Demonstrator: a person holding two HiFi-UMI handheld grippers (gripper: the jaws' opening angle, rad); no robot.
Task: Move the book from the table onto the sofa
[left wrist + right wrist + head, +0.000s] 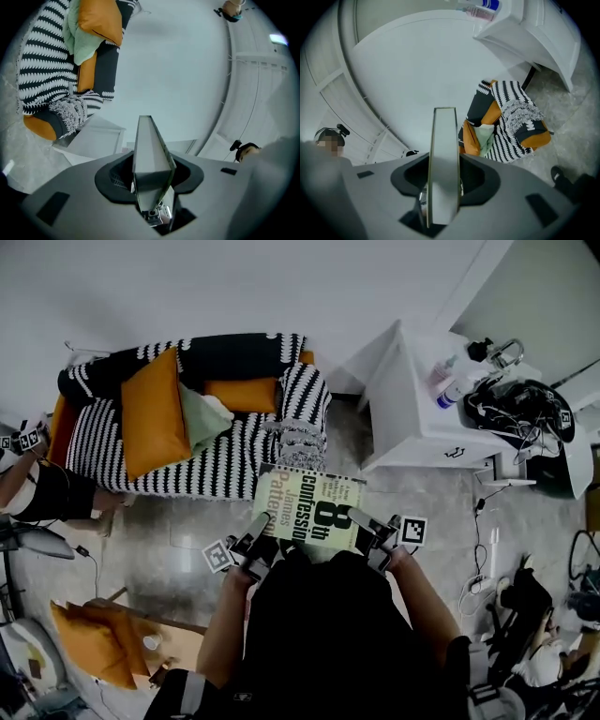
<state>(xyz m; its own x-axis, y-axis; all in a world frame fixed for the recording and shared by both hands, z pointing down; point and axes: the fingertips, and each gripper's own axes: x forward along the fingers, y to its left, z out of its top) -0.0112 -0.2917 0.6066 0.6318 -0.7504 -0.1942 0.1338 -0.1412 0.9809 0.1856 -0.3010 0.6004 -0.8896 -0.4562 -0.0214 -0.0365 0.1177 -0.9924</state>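
Observation:
A pale green paperback book (307, 507) hangs flat in the air in front of the person, over the floor just short of the sofa (187, 442). My left gripper (255, 542) is shut on its near left corner and my right gripper (370, 532) is shut on its near right corner. In the left gripper view the book (149, 154) runs edge-on between the jaws, and the right gripper view shows the book (443, 164) the same way. The black-and-white striped sofa carries orange cushions (155, 413) and a light green cloth (204, 418).
A white table (412, 404) with bottles and a tangle of cables stands at the right. A person's arm (37, 488) shows at the left edge. An orange cushion (94, 643) and a wooden board lie at the lower left. Cables trail over the floor at the right.

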